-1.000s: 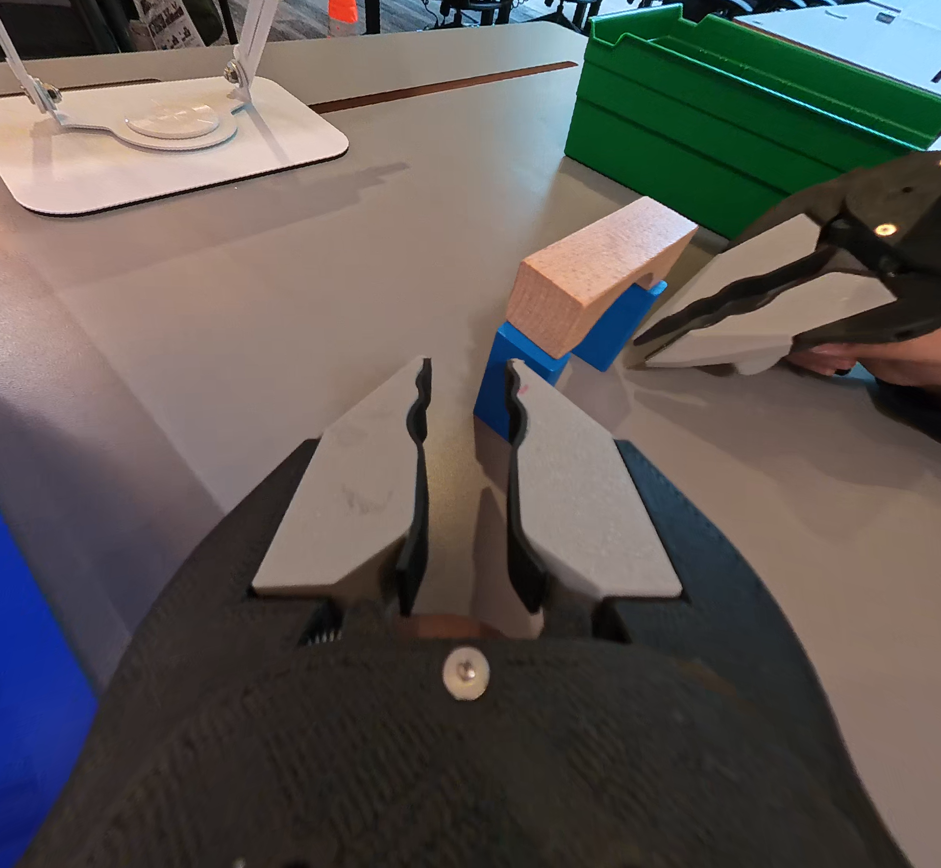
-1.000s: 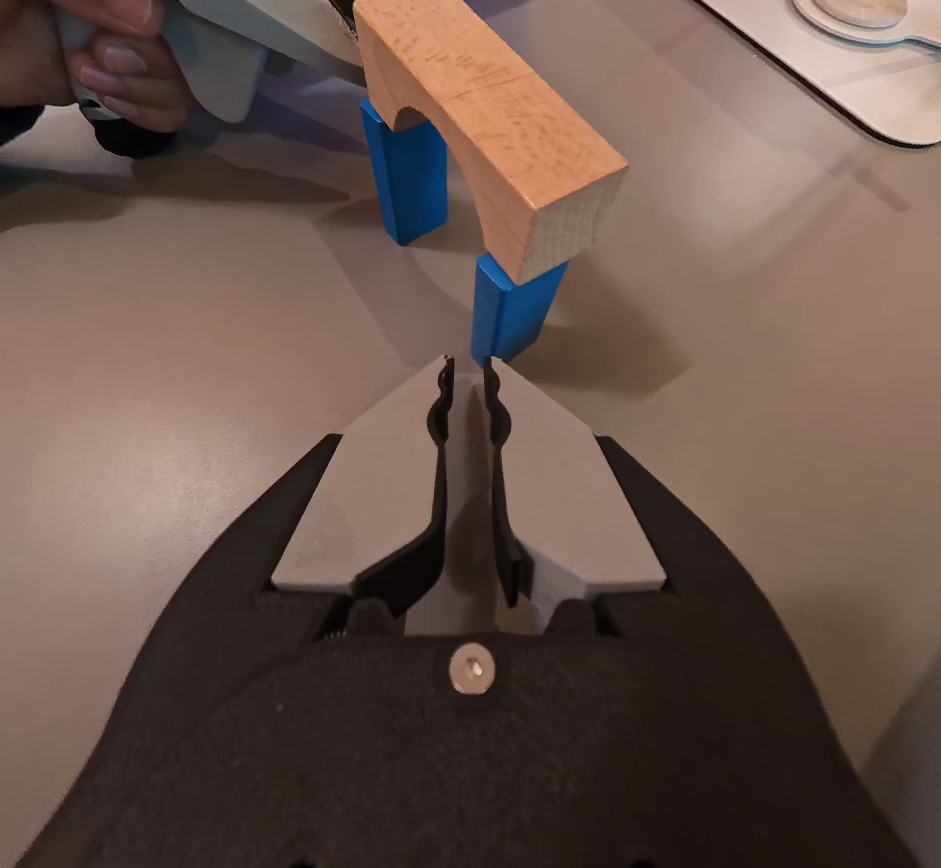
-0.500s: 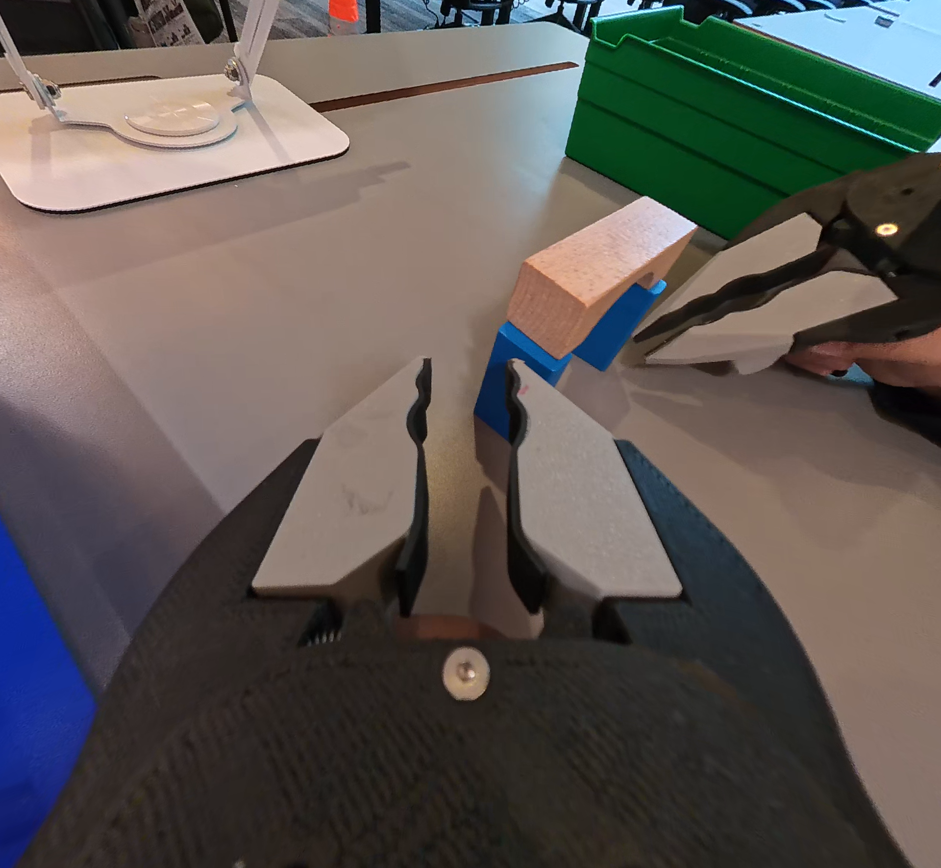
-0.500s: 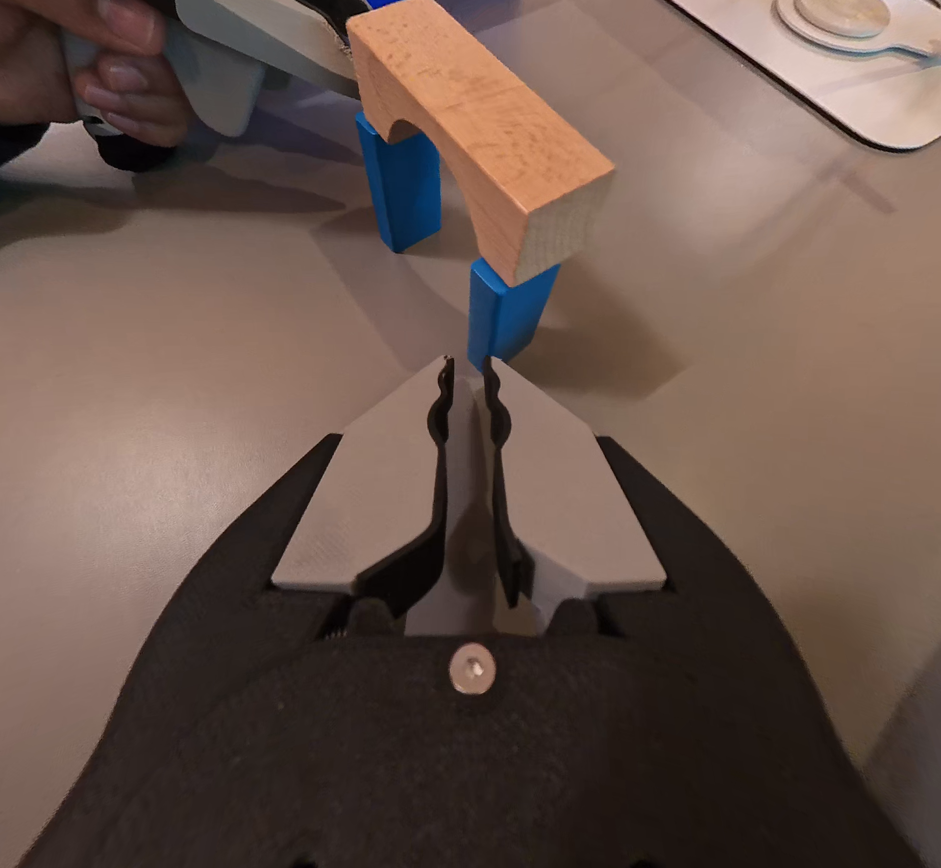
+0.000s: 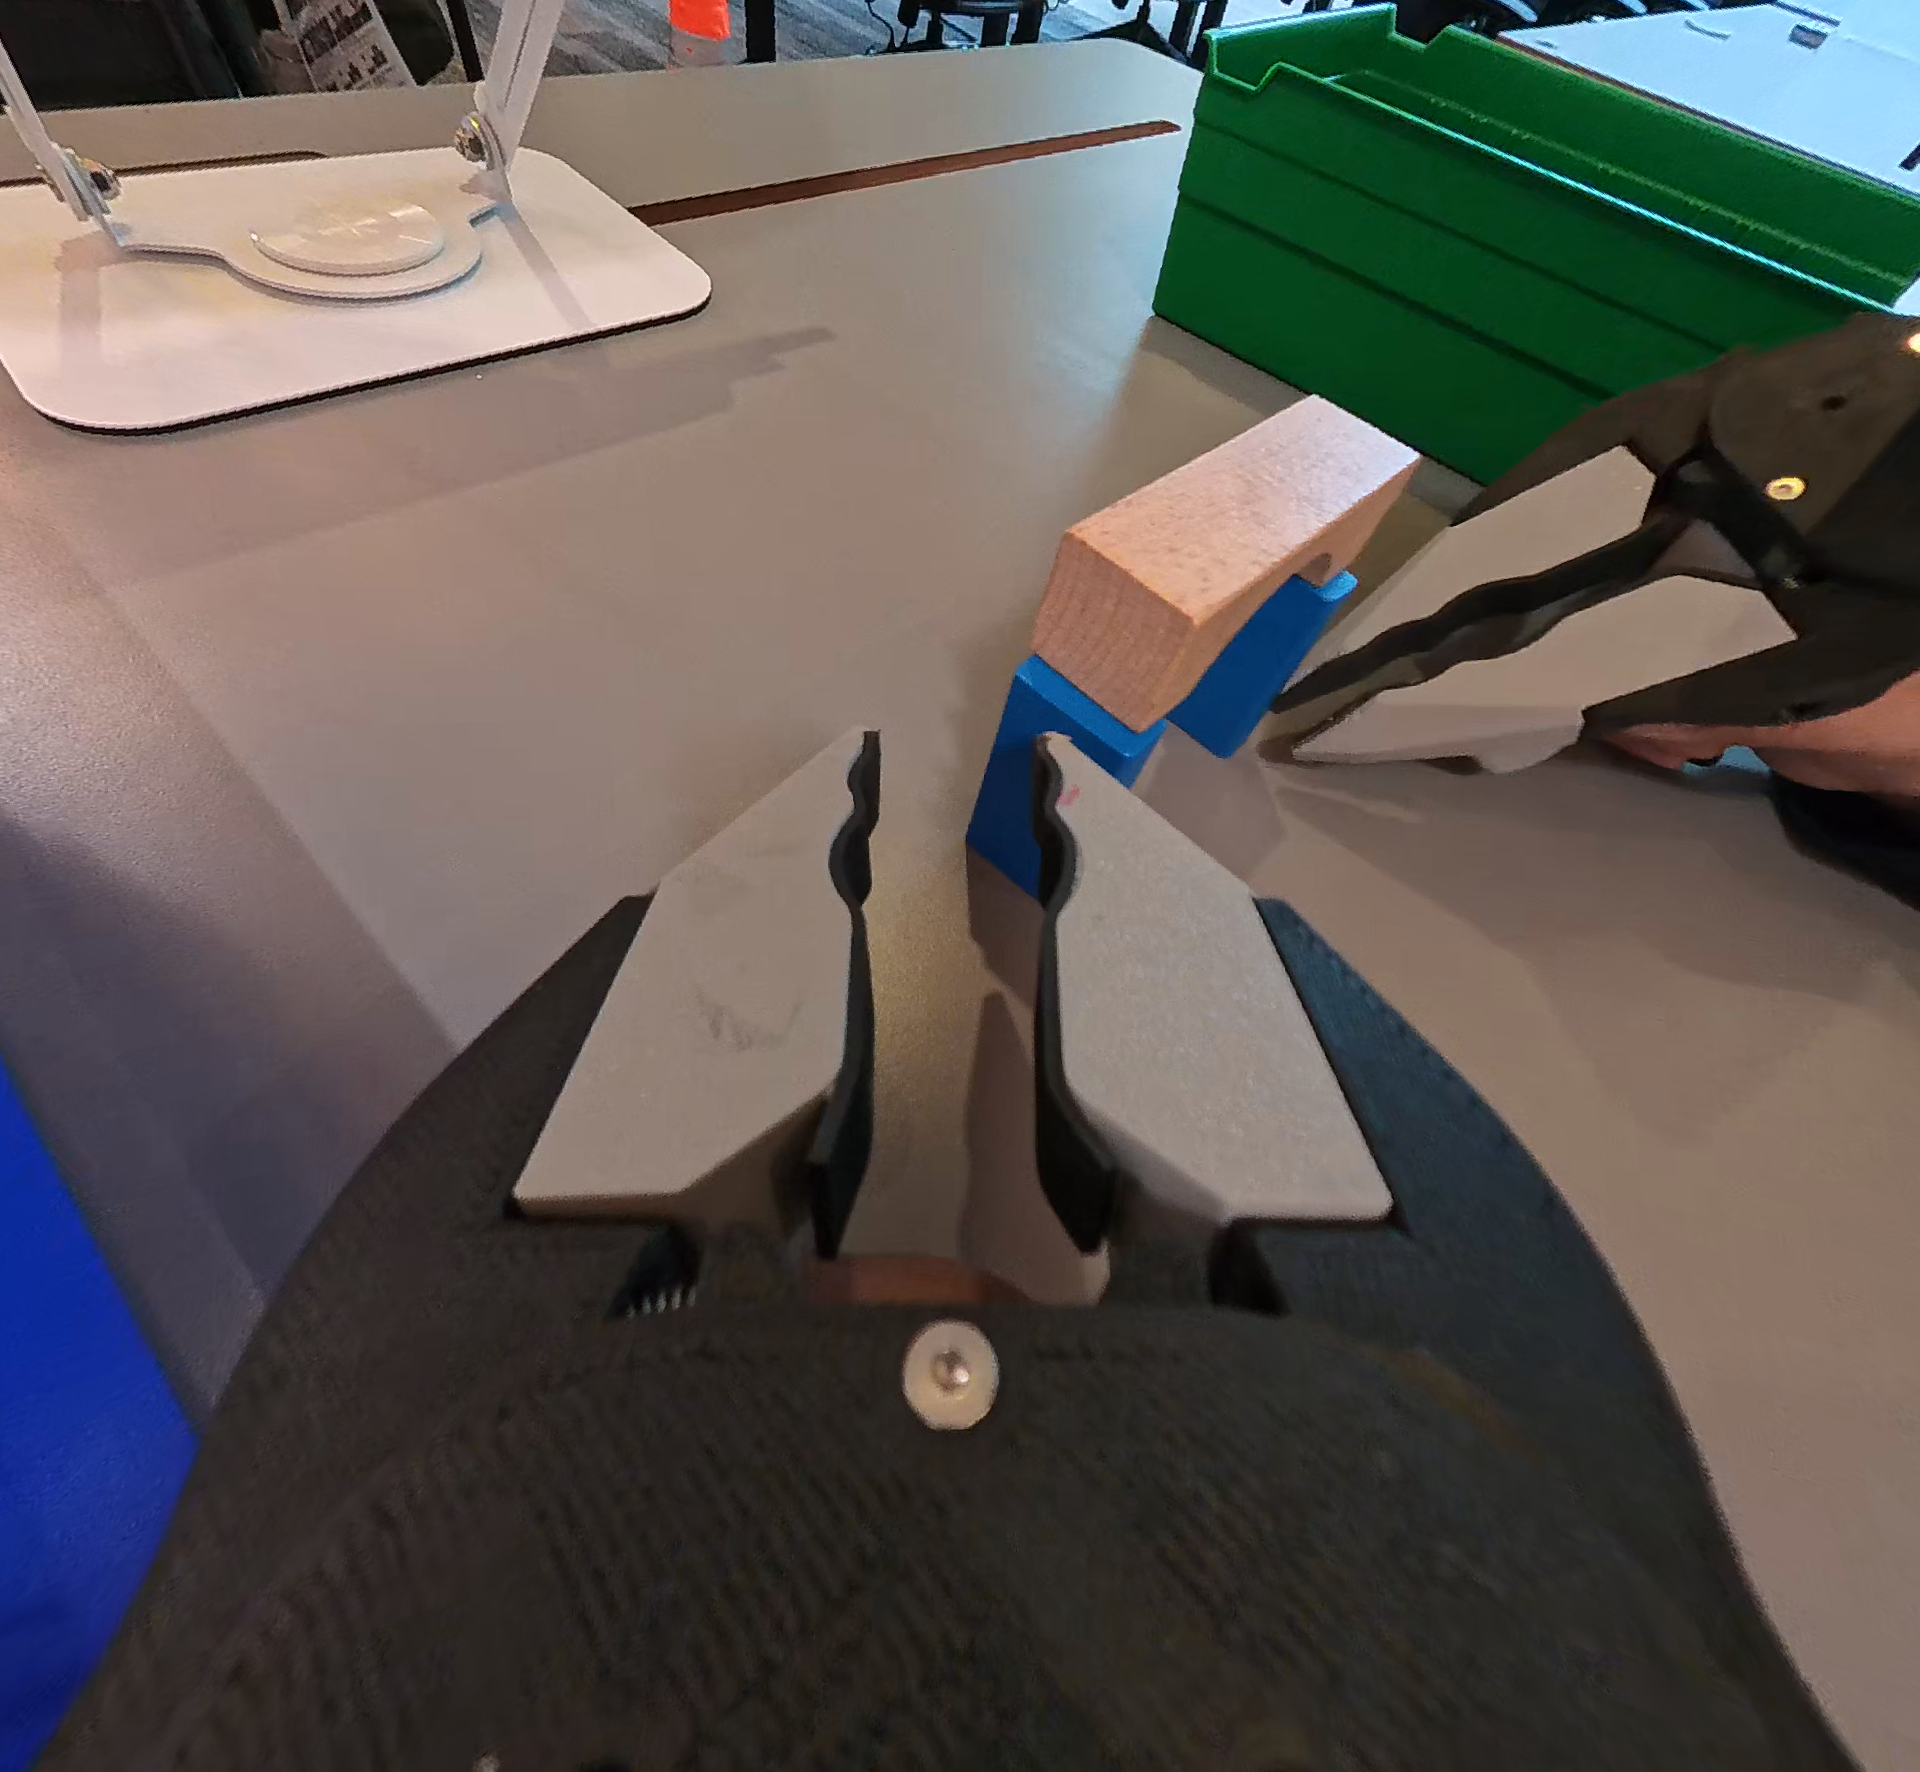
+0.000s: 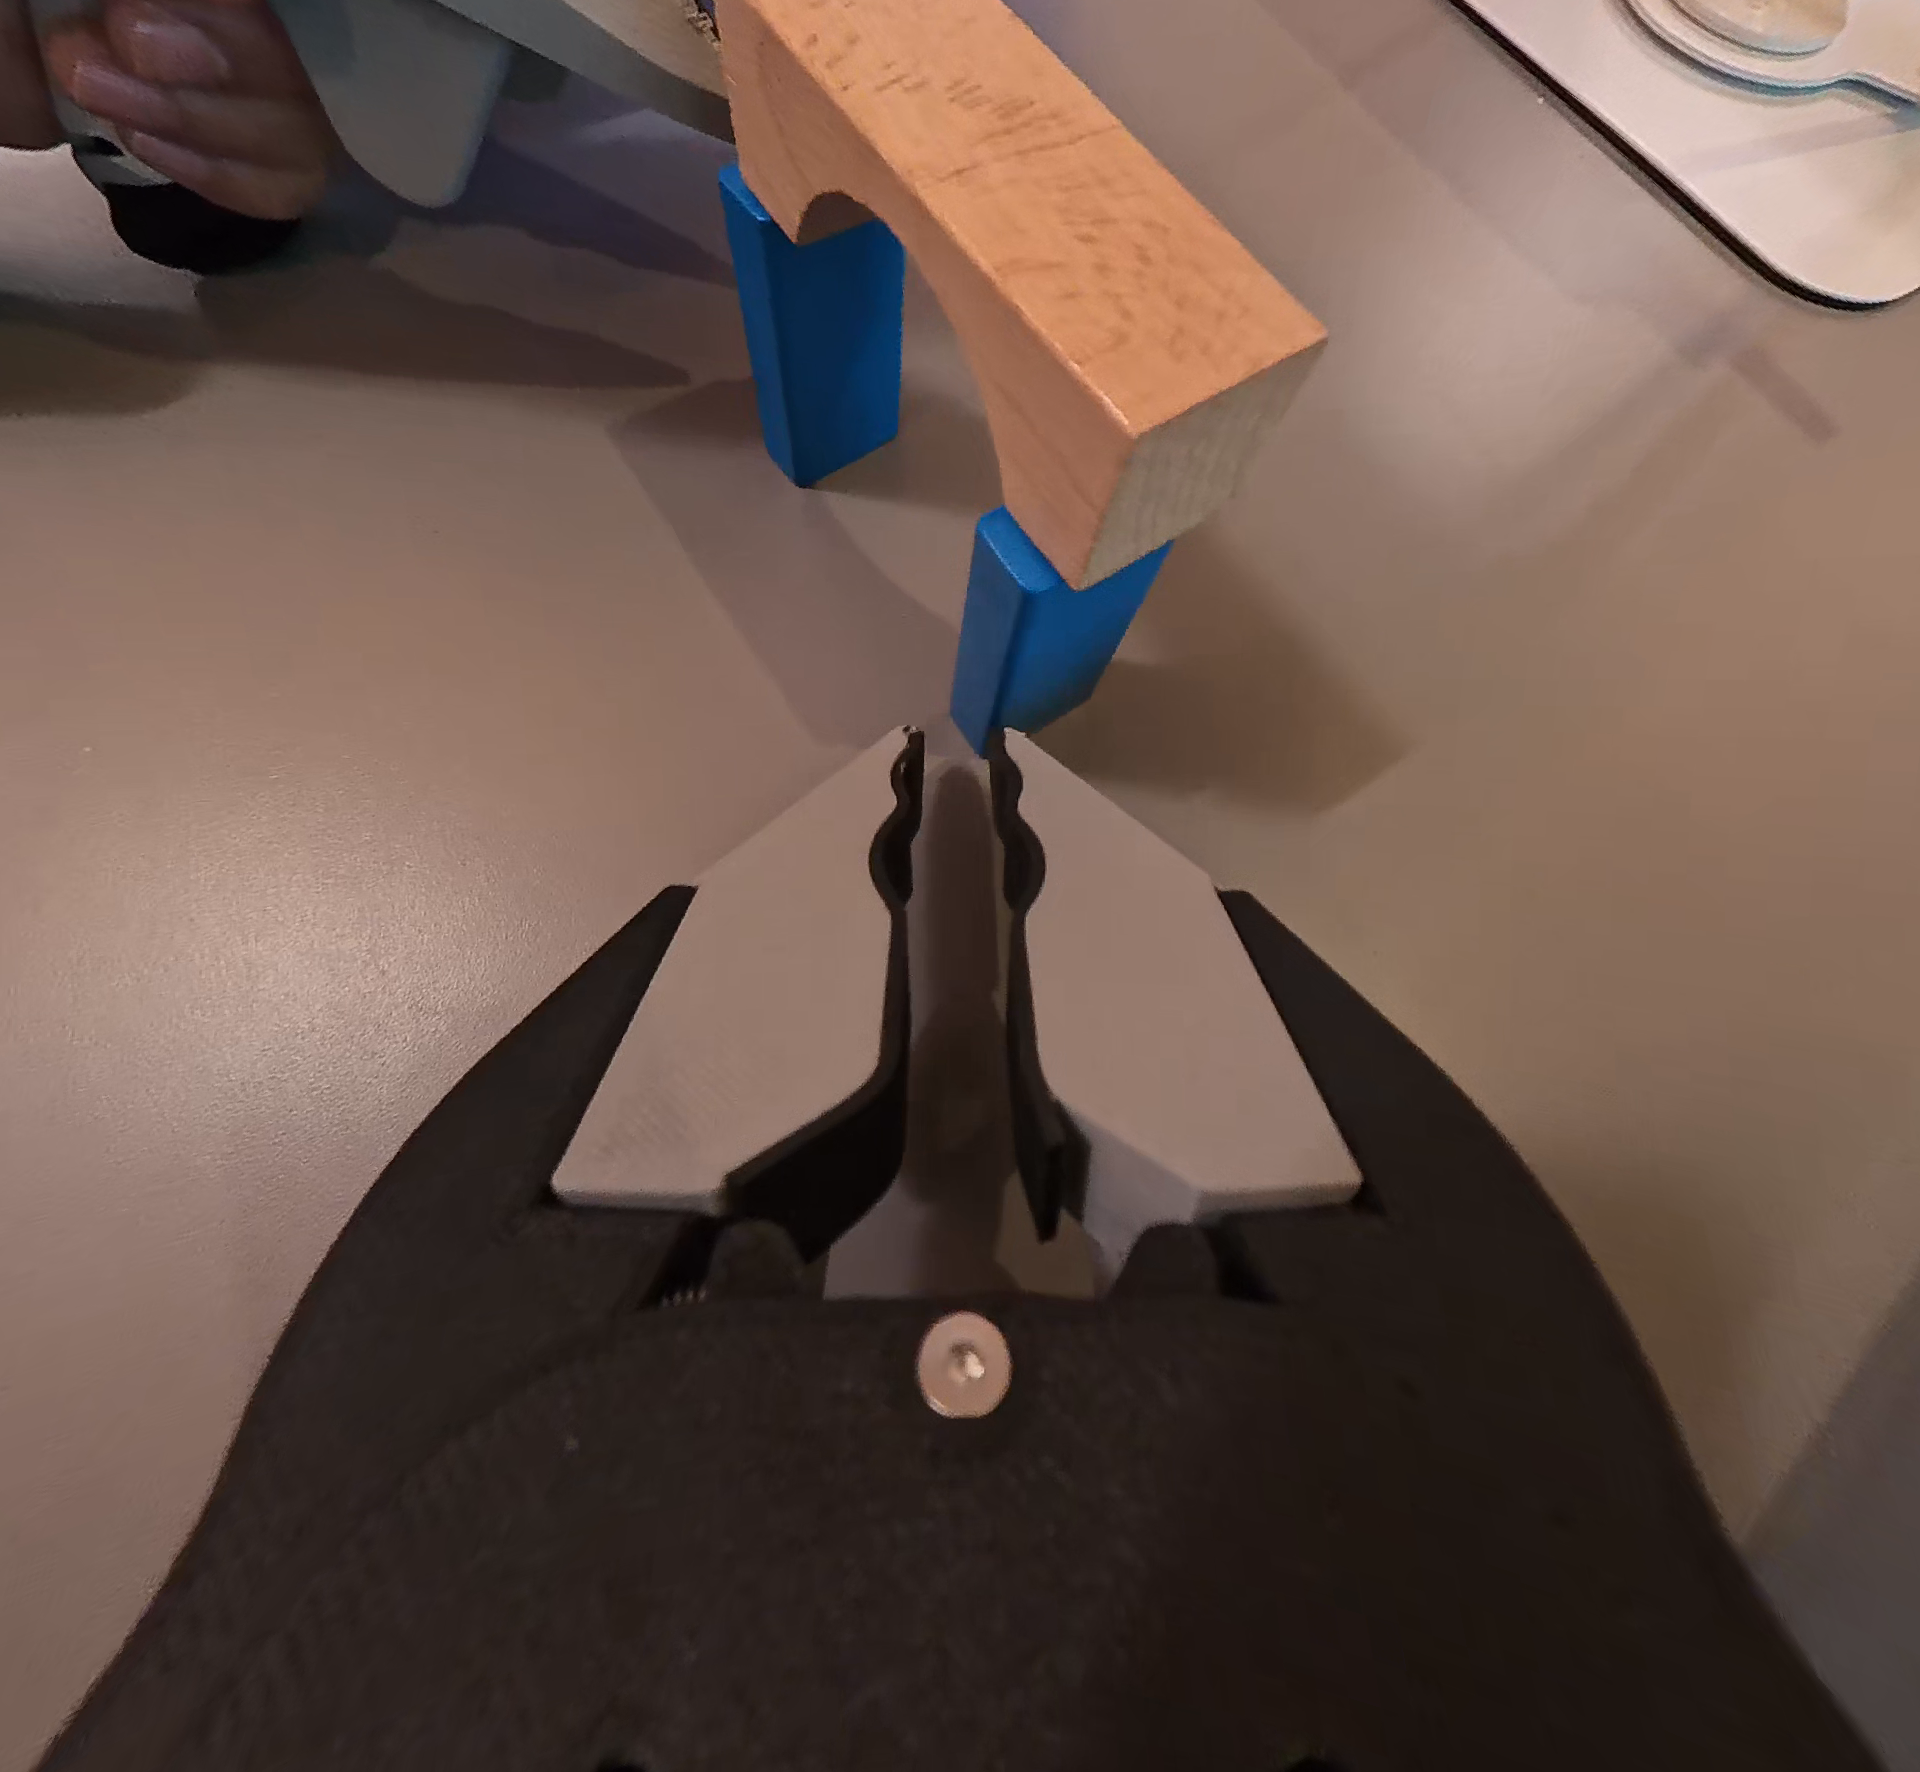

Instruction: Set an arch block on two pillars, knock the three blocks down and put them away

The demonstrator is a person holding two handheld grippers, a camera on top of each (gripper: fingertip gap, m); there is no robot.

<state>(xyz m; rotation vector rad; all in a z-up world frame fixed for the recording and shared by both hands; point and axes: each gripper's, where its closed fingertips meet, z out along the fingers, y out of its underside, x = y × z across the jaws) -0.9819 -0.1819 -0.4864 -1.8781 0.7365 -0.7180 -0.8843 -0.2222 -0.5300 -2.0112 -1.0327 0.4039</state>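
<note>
My left claw [image 5: 956, 766] is parted and empty beside one blue pillar [image 5: 1023, 787]. My right claw [image 6: 956, 746], narrowly parted and empty, sits at the other pillar's [image 6: 1049, 652] foot, I judge placed for the knock-down. The arch block [image 6: 997, 195] bridges both uprights on the bench [image 6: 416, 683], its long axis running from one claw toward the other.

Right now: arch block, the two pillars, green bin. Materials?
Arch block: bare wood, unpainted; grain and speckle show, rougher end grain on the cut face. Pillars: glossy blue coat with rounded edges; probably painted wood, but the core is hidden. Green bin: looks like moulded plastic, uniform colour, stepped ribs, slight sheen.
</note>
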